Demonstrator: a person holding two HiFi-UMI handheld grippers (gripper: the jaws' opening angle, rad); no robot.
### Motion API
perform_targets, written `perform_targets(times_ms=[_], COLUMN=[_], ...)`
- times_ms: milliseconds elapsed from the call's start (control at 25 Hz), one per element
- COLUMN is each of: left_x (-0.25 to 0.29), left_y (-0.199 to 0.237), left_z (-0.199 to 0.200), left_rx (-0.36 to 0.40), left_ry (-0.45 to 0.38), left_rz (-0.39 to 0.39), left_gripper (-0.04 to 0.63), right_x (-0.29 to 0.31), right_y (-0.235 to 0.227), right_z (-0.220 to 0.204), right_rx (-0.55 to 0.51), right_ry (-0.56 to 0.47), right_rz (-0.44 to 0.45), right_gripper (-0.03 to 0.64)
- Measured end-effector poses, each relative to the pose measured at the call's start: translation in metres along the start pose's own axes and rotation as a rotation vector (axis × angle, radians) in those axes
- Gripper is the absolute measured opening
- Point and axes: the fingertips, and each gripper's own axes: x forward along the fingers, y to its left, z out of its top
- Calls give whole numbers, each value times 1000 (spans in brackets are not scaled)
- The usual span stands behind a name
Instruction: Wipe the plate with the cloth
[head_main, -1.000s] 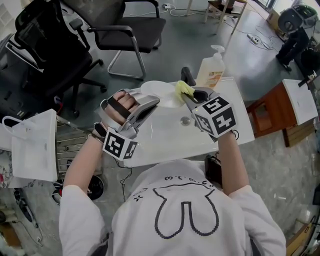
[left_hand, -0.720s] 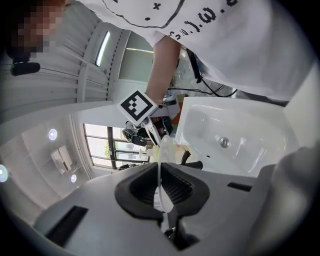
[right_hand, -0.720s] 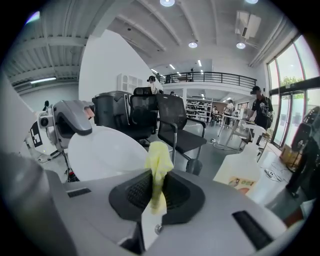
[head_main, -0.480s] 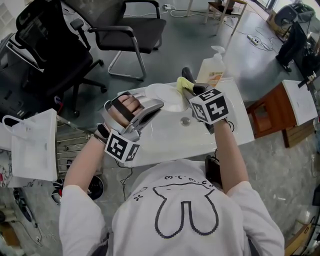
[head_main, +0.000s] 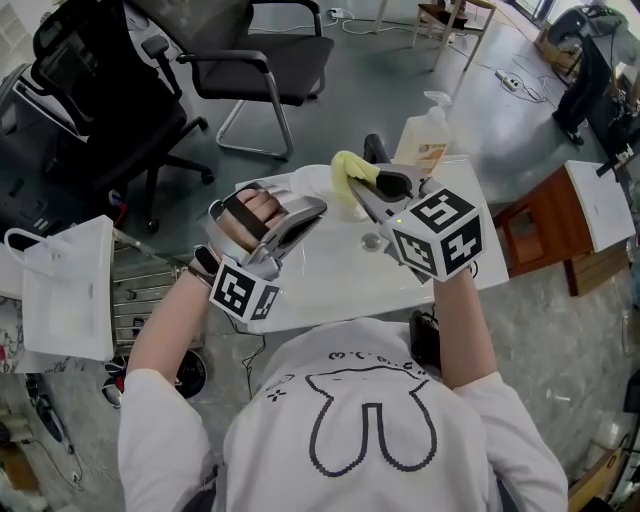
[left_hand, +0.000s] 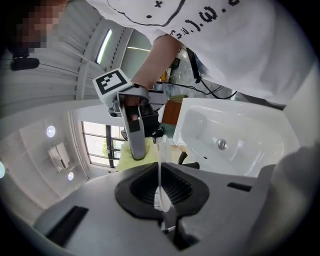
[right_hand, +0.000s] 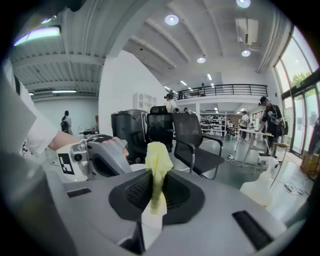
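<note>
Over sink (head_main: 330, 275), right tool (head_main: 362, 188) with cloth (head_main: 345, 168) now higher

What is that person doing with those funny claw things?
A person is standing over a white sink with a gripper in each hand. The left gripper is shut on the rim of a thin white plate and holds it over the sink. The right gripper is pinching a yellow cloth right next to the plate, ready for wiping. From here it is hard to tell whether the cloth is touching the plate.
</note>
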Motion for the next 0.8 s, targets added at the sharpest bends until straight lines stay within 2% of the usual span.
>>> perform_targets(times_ms=[200,320,800], left_x=[1,0,-4], left_y=[3,1,5], left_z=[3,6,12], left_rx=[4,14,41], left_ry=[-5,-5,-11], left_rz=[5,3,25], left_gripper=[18,18,20], right_x=[11,12,10], right_y=[31,30,-26], right_z=[-6,-12,-52], right_rx=[-101,-99,-3], right_ry=[47,66,174], right_rz=[103,123,-16], right_gripper=[49,49,49])
